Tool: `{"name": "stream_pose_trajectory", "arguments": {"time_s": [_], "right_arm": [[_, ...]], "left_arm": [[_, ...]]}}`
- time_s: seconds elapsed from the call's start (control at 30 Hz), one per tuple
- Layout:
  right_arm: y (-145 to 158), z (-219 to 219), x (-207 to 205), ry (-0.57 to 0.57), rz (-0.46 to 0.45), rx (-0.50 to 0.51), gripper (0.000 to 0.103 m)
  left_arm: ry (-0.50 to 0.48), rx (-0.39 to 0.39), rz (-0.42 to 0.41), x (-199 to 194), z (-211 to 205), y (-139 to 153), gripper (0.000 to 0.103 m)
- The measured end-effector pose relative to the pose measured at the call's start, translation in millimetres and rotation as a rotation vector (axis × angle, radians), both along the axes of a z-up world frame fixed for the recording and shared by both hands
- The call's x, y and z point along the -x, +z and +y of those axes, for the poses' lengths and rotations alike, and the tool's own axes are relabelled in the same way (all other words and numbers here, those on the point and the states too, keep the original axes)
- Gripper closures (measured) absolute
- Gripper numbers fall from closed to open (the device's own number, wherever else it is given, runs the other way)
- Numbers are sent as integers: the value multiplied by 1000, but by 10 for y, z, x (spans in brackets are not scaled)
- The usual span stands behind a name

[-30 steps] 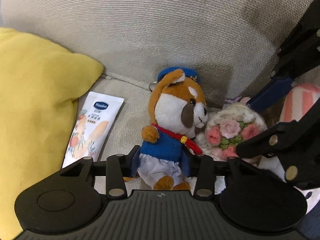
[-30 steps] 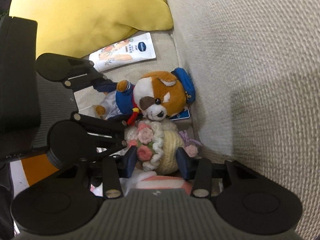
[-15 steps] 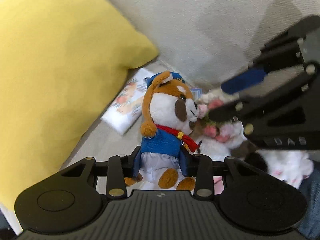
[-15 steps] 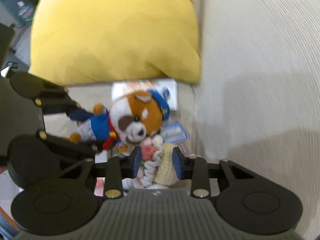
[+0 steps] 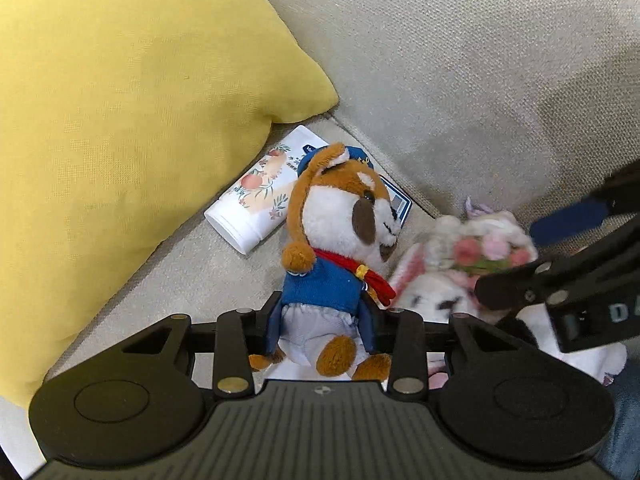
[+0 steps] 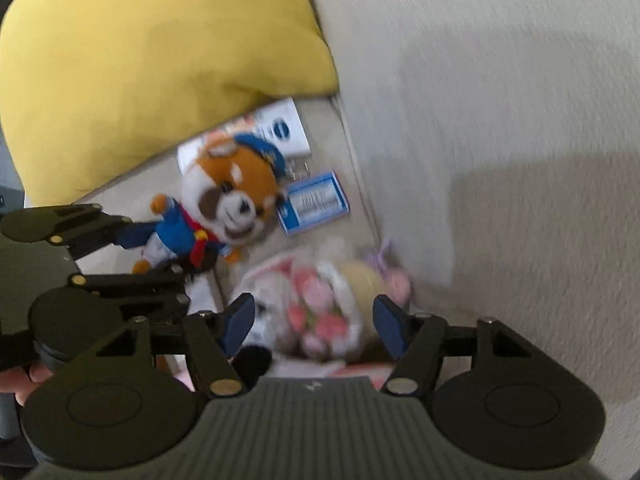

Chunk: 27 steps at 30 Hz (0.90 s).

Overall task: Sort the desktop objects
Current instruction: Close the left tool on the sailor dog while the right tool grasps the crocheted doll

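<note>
We see the plush dog (image 5: 340,240) upright in the left gripper (image 5: 323,322), its long axis running from legs at the pads up to its blue cap, face turned toward the right gripper (image 6: 314,326); the pads are half closed and press its waist from both sides. The right gripper's jaws have just been opening and now stand wide around the crocheted flower bouquet (image 6: 320,308) without touching it. Behind on the beige sofa (image 5: 460,60) lie a lotion tube (image 5: 260,196) under the yellow cushion (image 5: 120,120) and a blue card (image 6: 314,202), and a white plush (image 5: 436,300) sits beside the bouquet.
</note>
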State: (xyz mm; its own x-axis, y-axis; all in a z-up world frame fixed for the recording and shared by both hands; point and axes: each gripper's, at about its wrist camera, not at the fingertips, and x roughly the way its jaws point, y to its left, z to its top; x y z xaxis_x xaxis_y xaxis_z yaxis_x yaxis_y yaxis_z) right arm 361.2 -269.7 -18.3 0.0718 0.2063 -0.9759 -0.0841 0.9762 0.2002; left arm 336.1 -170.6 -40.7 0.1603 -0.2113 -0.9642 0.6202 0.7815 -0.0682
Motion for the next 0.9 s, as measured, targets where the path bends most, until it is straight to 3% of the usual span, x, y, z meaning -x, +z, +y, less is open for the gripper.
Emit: {"name": "stream_pose_trajectory", "arguments": {"time_s": [0.23,0.43,0.53,0.73,0.9], "right_arm": [[-4,-83,43,-100,69,-49,36],[-402,-107,-67,-231,135,-68,35],[-397,-142,-129,-283,74,-92,34],[-438,14,-238,-259,15,-58,34],[-499,143,-221,-167,-57,47,48]], "left_arm": [[-3,31,-4,41,40,51,60],[17,39,-5,-9,35,-38,60],[17,37,-2,-35,57,-84,60],[56,52,12,-115,85,-121,60],[69,54,12,-129,62,-146,60]]}}
